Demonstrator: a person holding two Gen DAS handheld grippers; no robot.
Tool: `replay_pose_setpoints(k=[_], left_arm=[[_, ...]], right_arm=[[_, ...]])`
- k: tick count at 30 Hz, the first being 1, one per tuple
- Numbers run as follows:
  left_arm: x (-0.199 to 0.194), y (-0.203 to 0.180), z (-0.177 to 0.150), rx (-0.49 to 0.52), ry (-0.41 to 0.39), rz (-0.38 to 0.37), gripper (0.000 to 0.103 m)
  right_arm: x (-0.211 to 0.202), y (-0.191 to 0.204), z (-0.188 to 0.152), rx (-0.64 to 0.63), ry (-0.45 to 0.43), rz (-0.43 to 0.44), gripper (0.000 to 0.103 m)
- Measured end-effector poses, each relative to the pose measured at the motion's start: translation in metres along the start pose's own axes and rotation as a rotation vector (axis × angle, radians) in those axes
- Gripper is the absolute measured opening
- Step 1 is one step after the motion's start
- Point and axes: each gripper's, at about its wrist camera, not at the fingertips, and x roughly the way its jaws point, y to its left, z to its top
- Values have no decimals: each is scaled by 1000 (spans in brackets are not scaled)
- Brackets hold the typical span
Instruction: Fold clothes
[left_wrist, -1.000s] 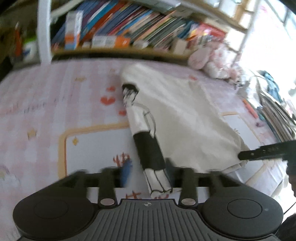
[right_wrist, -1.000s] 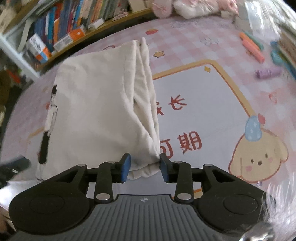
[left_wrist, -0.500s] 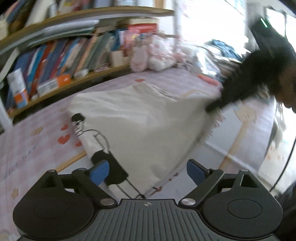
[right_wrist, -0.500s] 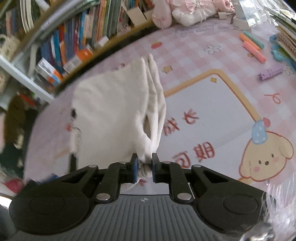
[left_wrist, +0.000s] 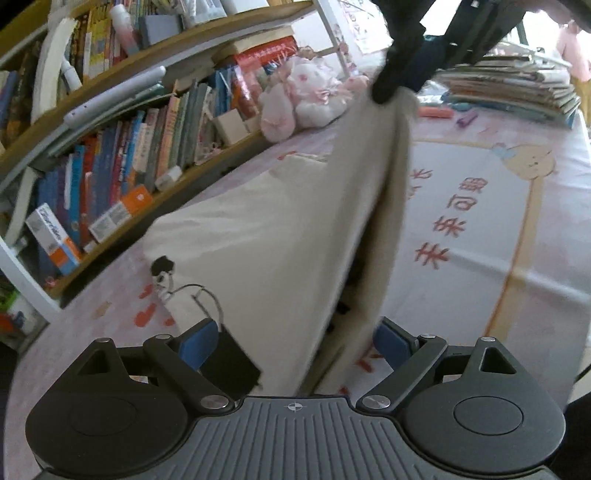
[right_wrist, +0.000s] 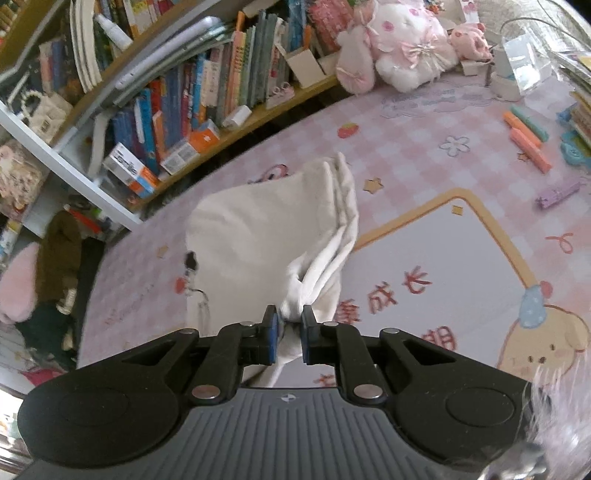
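A cream T-shirt (right_wrist: 266, 229) with a black cartoon figure print lies folded on the pink mat (right_wrist: 443, 155). My right gripper (right_wrist: 290, 325) is shut on a bunched corner of the T-shirt and holds it up off the mat. In the left wrist view that right gripper (left_wrist: 399, 77) shows at the top, with the T-shirt (left_wrist: 277, 229) hanging from it like a tent. My left gripper (left_wrist: 295, 341) stands wide open at the T-shirt's near lower edge. The cloth lies between its blue pads (left_wrist: 199, 343), which do not press on it.
A low bookshelf (right_wrist: 207, 110) full of books runs along the far side. Pink plush toys (right_wrist: 399, 51) sit by it. Markers (right_wrist: 528, 144) and a purple clip (right_wrist: 557, 192) lie at the right. A stack of books (left_wrist: 517, 88) stands beyond the mat's white panel (left_wrist: 480, 229).
My right gripper has shut on the T-shirt's corner and risen with it, lifting that side. My left gripper has opened wide, rolled, and moved in to the printed lower edge.
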Motion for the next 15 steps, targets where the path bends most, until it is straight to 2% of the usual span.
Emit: replay_pose_setpoints(k=[2, 3, 5, 6, 8, 10, 12, 15], left_arm=[[-3, 4, 0, -8, -10, 2, 92], [-5, 6, 1, -15, -15, -2, 92], [-8, 9, 2, -22, -21, -5, 92], [-8, 9, 4, -22, -21, -5, 92], [-9, 11, 6, -21, -21, -4, 92], [-9, 14, 10, -32, -22, -7, 92], [-9, 19, 13, -55, -25, -15, 92], [-9, 28, 18, -99, -27, -30, 92]], right_arm=[[2, -3, -5, -47, 19, -32, 12], [3, -3, -9, -82, 20, -58, 19], [3, 1, -17, -181, 16, -121, 34], [2, 4, -21, -252, 11, -149, 47], [3, 11, -33, -420, 10, -208, 56], [9, 19, -46, -589, 46, -247, 79], [19, 26, -64, -775, 82, -290, 80], [33, 37, -96, -1031, 67, -321, 80]])
